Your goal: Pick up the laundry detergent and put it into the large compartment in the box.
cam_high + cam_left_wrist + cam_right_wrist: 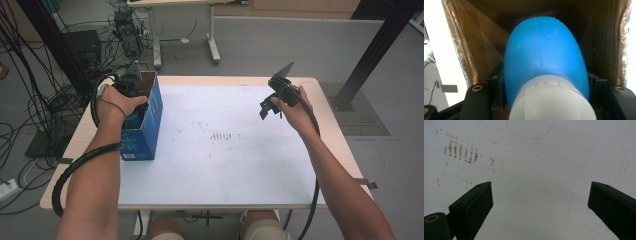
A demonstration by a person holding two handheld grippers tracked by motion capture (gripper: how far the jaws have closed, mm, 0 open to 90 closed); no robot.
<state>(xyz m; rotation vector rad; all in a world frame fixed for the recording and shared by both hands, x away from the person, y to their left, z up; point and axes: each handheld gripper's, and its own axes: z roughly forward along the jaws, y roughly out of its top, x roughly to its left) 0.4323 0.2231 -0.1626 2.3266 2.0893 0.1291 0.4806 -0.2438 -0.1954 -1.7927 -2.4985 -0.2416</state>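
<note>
1. Left gripper reaches down into the open top of the blue box, which stands on the left part of the table.
2. Its jaws are clamped on a blue bottle with a white cap; in the left gripper view the bottle sits squarely between the two black jaws, pressed on both sides, cap end nearest the camera and rounded blue body pointing away into the box.
3. Brown cardboard walls of the box's inside surround the bottle on the left, right and far side in that view. Whether the bottle touches the bottom of the box cannot be told.
4. Right gripper is held above the right part of the table, well apart from the box and the bottle.
5. Its jaws stand wide open with nothing between them; the right gripper view looks past them at the bare white tabletop, which carries a patch of small brown marks and faint blue pen lines.
6. Apart from the bottle, nothing else can be made out inside the box; from the high view its interior is mostly hidden by the left hand.
</note>
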